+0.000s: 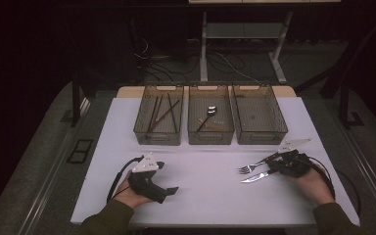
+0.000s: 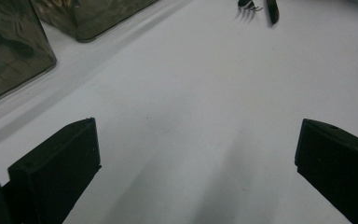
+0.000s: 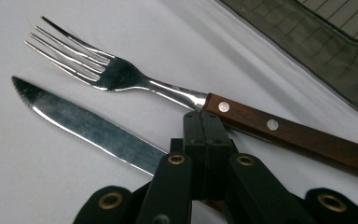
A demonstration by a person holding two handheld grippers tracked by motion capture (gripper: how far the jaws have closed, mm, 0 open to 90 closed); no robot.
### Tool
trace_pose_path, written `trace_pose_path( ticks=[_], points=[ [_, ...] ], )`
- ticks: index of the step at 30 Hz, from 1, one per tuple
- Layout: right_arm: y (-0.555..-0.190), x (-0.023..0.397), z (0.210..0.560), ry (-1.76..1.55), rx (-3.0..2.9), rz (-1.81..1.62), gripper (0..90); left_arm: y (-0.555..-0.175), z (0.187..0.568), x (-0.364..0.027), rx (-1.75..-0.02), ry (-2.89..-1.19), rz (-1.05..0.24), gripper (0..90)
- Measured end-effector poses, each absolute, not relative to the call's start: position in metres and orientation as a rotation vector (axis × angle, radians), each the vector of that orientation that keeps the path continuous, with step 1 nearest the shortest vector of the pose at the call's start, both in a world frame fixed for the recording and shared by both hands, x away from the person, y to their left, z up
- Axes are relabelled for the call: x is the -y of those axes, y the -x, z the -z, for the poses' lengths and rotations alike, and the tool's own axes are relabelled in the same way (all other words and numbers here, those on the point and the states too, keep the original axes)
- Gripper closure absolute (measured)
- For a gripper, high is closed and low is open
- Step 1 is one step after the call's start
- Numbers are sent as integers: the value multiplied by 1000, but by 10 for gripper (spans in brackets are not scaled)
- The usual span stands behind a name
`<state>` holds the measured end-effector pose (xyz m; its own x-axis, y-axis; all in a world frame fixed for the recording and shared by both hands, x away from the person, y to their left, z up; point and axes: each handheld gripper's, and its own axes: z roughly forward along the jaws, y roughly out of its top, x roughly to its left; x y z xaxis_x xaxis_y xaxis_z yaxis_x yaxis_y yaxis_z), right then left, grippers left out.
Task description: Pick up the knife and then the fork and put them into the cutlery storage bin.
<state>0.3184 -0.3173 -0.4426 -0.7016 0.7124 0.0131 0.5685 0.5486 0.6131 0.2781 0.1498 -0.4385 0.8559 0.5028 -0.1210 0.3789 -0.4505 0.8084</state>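
The fork [image 3: 116,74] lies on the white table [image 1: 210,196] at the near right, its tines pointing left and its wooden handle, set with two pale rivets, running back to the right. Just on its near side lies the knife [image 3: 93,128], blade tip also pointing left, roughly parallel to the fork and close beside it. In the high view both pieces [image 1: 248,169] [image 1: 254,178] sit just left of the right gripper [image 1: 279,164], which a hand holds low over the table. The right gripper's black jaws are pressed fully together, their tips meeting at the spot where the fork's steel neck joins the wood; they seem to rest against the handle rather than clamp it, though the right gripper view is too tight to be sure. The knife's handle passes under the jaws and is hidden.

The left gripper [image 1: 169,191] rests at the near left, held by the other hand, its jaws spread wide apart over bare table with nothing between them.

Along the far edge stand three smoky translucent bins in a row. The left bin [image 1: 144,129] holds chopsticks [image 1: 162,113], the middle bin [image 1: 192,129] a dark spoon [image 1: 208,115] and a few small pieces, and the right bin [image 1: 278,122] looks nearly empty. No brand, label or writing can be read on the cutlery, bins or grippers.
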Motion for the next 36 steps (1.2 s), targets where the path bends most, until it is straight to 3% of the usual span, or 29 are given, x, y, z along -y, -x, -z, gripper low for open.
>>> trace_pose_path(
  ticks=[36],
  points=[
    [-297,330,439,-1041,-2602,-840,900,-278,439,-149,-638,-2093,-159,0]
  ],
)
